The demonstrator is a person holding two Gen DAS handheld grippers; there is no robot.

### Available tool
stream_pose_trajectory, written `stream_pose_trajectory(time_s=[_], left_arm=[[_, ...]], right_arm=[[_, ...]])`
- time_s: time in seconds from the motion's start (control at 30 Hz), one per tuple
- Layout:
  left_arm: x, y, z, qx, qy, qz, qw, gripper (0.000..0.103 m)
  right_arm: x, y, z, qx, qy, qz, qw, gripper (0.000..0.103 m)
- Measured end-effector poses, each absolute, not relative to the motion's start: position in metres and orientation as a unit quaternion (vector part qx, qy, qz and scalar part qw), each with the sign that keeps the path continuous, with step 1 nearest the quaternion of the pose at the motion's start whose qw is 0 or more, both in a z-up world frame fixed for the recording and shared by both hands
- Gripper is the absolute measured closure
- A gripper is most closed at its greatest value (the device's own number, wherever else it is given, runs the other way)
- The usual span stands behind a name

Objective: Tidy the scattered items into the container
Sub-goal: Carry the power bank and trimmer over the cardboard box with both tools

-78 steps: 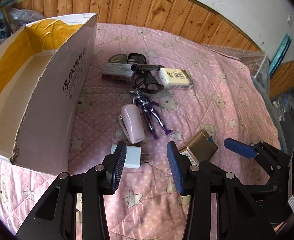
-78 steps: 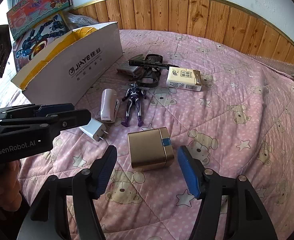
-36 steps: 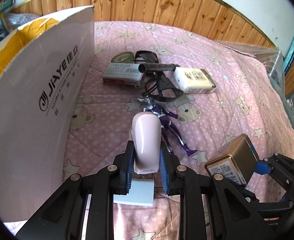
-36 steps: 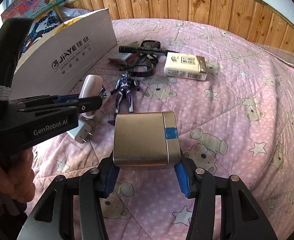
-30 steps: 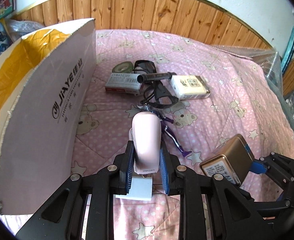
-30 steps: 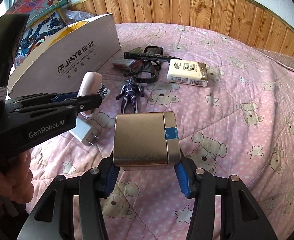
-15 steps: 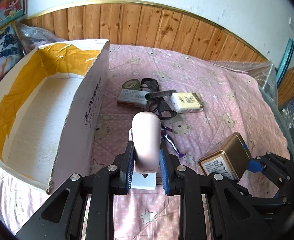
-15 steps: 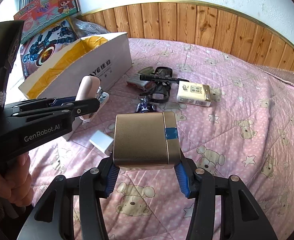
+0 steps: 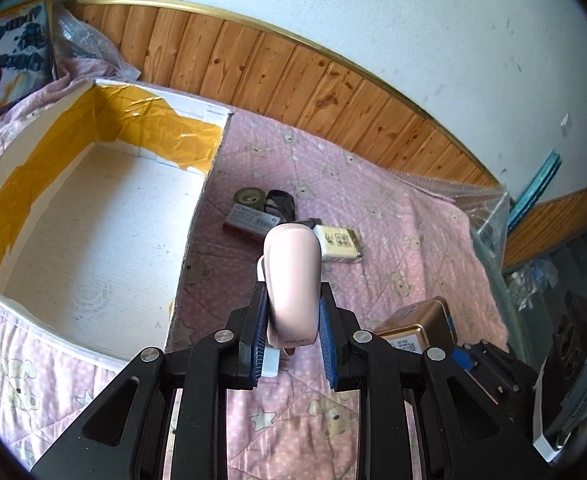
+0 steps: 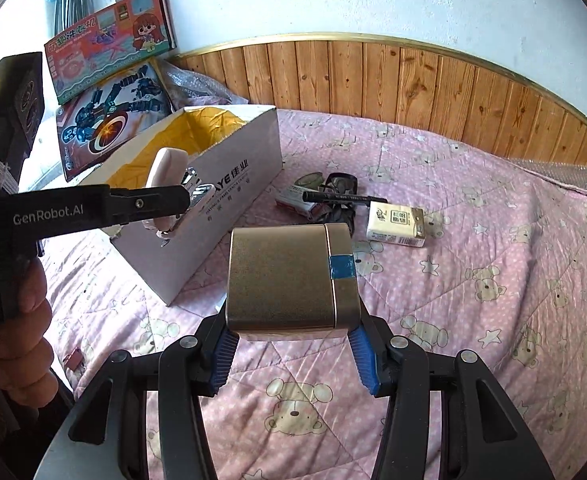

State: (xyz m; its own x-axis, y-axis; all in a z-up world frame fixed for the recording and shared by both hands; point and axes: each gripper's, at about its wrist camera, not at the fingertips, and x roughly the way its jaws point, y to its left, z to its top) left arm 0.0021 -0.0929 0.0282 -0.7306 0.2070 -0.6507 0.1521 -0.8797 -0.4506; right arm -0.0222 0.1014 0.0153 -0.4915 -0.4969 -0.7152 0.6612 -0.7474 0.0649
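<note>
You hold 2 grippers above a pink quilt, beside an open white cardboard box (image 9: 105,240) lined with yellow tape. Your left gripper (image 9: 292,336) is clamped on a pink stapler (image 9: 292,280), raised just beside the box's near wall. Your right gripper (image 10: 293,354) is clamped on a gold tin (image 10: 289,276), farther from the box. Carry each over the box's rim before releasing, low enough that nothing bounces out. A pen (image 10: 341,198) and cigarette pack (image 10: 395,221) remain beyond the box.
</note>
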Motion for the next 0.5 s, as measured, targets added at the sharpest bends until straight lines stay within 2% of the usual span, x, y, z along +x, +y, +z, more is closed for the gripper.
stream_pose_trajectory(time_s=[0.2,0.5], left_arm=[[0.013,-0.117,0.046,-0.343,-0.294,0.892,0.032,0.079],[0.027,-0.152,0.068,-0.314,-0.304,0.899,0.013,0.079]], right_arm=[[-0.008,0.087,0.033,0.355,0.112,-0.858,0.353,0.051],[0.001,0.054,0.045,0.360,0.109,-0.844,0.382,0.051]])
